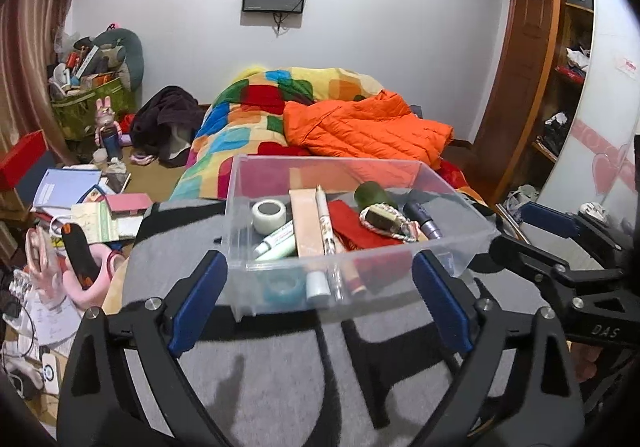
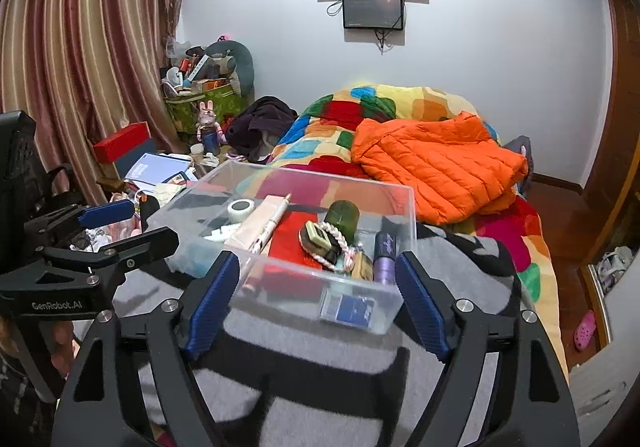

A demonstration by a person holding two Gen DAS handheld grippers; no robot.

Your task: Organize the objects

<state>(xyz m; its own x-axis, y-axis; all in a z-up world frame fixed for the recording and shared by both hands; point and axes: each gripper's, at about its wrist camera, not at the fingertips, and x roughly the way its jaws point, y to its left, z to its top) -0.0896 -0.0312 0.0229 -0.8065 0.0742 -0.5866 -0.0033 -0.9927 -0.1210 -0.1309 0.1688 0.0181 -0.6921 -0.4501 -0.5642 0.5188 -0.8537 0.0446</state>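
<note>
The clear bin sits mid-frame on the grey blanket, already loaded with small items. Left gripper and right gripper hover before it, tongs apart and empty, probably squaring up for a lift.

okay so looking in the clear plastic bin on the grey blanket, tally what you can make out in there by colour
Inside the clear bin, as far as visible:
White: 3 (tape roll, tube, pen)
Red: 1 (red pouch)
Green: 1 (green cylinder)
Purple: 1 (purple tube)
Beige: 1 (flat beige box)
Total: 7; others unclear.
</note>
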